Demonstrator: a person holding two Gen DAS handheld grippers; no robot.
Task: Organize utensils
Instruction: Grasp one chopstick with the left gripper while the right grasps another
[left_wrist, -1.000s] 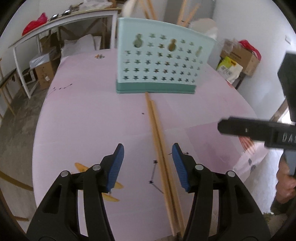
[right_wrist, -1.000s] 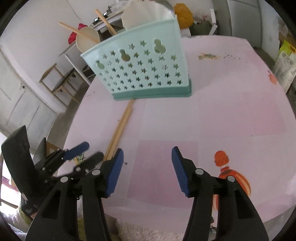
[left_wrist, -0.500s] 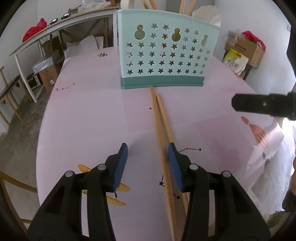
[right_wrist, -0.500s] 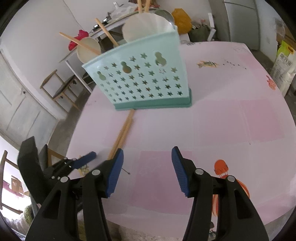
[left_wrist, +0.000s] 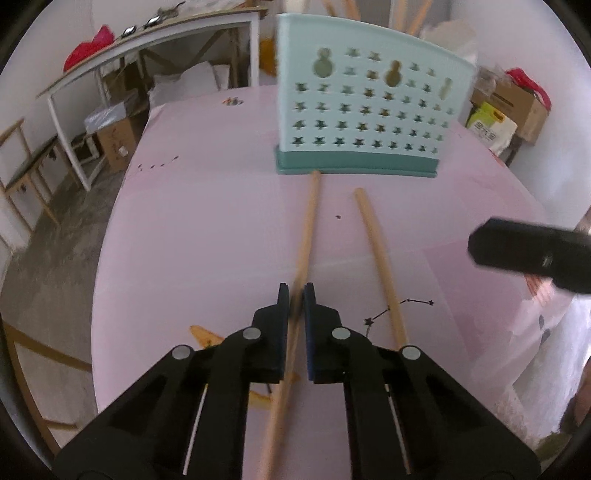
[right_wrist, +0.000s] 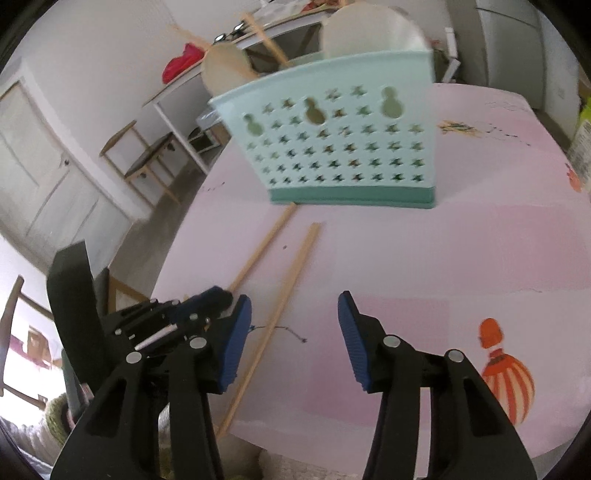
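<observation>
You could not read any text, brand or number in these two views. The yellow-green bag (left_wrist: 489, 123) by the far wall carried some dark print, but it was too small and blurred for you to make out. The pink tablecloth (right_wrist: 461, 258) showed only drawn pictures, with no letters on them.
</observation>
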